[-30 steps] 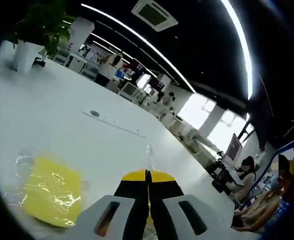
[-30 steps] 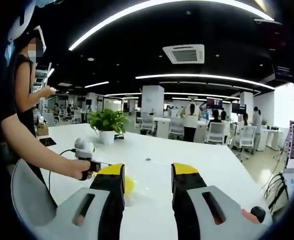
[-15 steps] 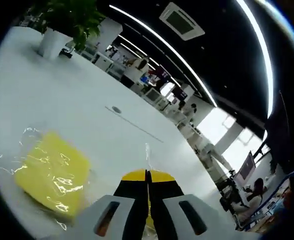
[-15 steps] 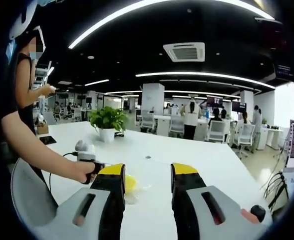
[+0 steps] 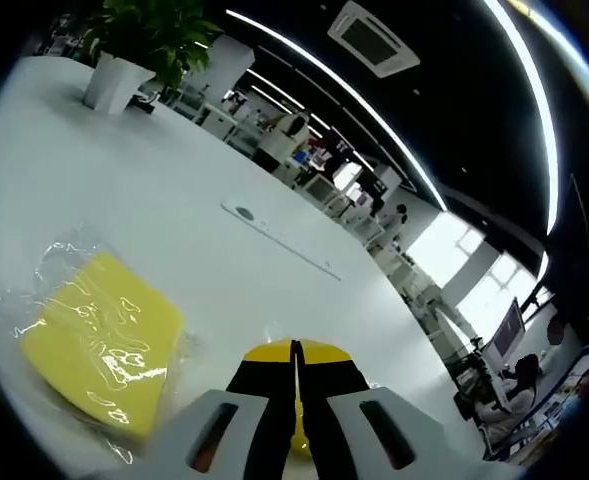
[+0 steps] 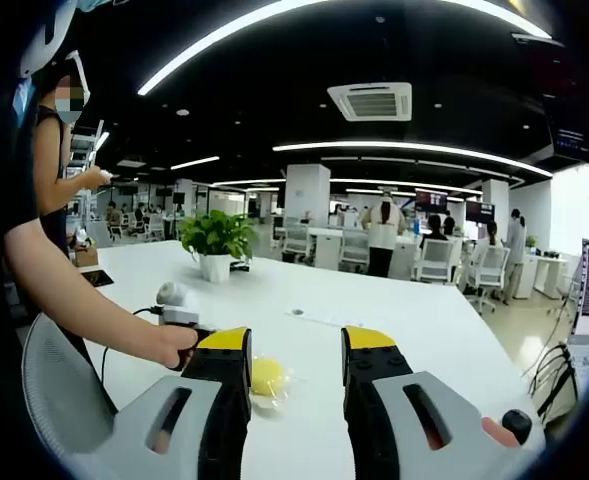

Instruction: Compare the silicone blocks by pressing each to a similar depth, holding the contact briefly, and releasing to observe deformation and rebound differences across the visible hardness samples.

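1. Silicone block [image 5: 99, 345], yellow, in clear wrap, lay flat on white table [image 5: 124, 190], left of left gripper [image 5: 295, 352].
2. Left gripper: jaws pressed together, yellow showing beneath them; grip not discernible.
3. Right gripper [image 6: 285, 345]: jaws apart, nothing held; small yellow wrapped piece [image 6: 267, 377] between them.
4. Bare tabletop stretched ahead to potted plant [image 6: 215, 244].

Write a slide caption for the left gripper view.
Left gripper, jaws shut, low over the white table beside a plastic-wrapped yellow silicone block.
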`<action>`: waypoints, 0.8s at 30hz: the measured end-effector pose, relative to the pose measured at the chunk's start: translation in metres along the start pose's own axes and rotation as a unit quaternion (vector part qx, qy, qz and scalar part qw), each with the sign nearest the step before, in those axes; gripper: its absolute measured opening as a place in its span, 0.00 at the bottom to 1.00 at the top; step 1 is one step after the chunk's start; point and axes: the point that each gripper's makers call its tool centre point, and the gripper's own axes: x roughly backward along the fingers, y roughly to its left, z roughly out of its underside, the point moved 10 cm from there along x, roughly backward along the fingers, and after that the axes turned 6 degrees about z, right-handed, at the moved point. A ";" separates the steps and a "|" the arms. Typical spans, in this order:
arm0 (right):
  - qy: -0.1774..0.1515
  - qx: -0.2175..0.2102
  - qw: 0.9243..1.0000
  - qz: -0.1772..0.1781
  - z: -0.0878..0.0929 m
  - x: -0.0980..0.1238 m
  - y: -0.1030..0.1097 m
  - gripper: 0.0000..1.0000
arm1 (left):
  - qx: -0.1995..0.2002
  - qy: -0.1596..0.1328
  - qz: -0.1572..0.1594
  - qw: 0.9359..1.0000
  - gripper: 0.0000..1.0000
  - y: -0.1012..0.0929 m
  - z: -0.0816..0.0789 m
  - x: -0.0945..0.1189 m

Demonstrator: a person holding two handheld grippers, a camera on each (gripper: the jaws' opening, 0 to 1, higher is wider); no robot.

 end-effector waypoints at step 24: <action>-0.001 -0.011 1.000 -0.012 0.004 -0.005 0.006 0.35 | -0.156 0.047 0.035 0.986 0.17 0.007 -0.020 0.025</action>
